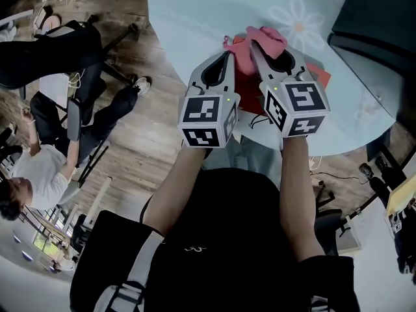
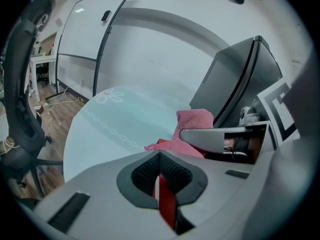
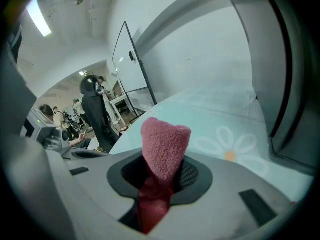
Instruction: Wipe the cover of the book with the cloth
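Observation:
A red book [image 1: 245,83] lies on the pale blue round table [image 1: 195,18] near its front edge. My left gripper [image 1: 228,56] is shut on the book's edge; in the left gripper view a red strip with a white edge, the book [image 2: 168,206], sits between the closed jaws of that gripper [image 2: 162,184]. The pink cloth [image 1: 268,39] is bunched in my right gripper [image 1: 255,48], over the far part of the book. In the right gripper view the cloth [image 3: 165,144] sticks up from the shut jaws. The left gripper view also has the cloth [image 2: 193,126] just to the right.
A dark case [image 1: 374,18] stands at the table's right, close to the book, and shows as a dark case [image 2: 245,84] in the left gripper view. Office chairs [image 1: 71,51] and a seated person [image 1: 32,168] are on the wooden floor to the left. A daisy print [image 1: 296,18] marks the table behind the cloth.

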The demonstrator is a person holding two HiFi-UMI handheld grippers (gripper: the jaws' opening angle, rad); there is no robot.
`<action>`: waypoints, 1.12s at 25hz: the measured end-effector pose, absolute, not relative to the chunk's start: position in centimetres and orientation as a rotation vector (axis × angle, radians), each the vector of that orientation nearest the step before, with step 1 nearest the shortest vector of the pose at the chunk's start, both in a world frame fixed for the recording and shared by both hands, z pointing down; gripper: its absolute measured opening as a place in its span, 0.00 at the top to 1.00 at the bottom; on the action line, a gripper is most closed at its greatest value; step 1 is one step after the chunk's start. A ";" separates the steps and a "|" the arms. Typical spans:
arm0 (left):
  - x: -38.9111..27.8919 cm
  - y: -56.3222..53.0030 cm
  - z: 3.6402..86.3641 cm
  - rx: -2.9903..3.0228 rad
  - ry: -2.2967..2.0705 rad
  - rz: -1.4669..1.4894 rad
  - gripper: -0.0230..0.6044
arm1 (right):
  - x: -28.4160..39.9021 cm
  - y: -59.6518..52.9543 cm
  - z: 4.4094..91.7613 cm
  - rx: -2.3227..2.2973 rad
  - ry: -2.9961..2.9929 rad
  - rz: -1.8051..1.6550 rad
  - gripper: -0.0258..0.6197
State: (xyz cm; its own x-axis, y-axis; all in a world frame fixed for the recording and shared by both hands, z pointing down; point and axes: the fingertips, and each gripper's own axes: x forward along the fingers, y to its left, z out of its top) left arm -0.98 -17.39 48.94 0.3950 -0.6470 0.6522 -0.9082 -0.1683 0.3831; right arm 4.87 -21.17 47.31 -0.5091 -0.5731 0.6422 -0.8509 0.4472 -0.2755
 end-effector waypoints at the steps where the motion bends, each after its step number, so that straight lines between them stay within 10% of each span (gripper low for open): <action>1: -0.9 -17.4 49.0 1.905 -1.346 0.443 0.94 | 4.9 -21.2 47.4 1.185 -2.248 0.803 0.79; 28: 7.0 -15.7 47.1 2.047 -1.232 0.650 0.94 | 13.3 -18.2 47.4 1.268 -2.165 0.868 0.79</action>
State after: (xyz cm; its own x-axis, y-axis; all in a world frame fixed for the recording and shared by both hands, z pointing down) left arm 7.04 -15.65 47.12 0.4349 -0.5726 0.6949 -0.8969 -0.3442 0.2777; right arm 13.25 -18.17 47.43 -0.4543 -0.5811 0.6752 -0.8866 0.3690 -0.2789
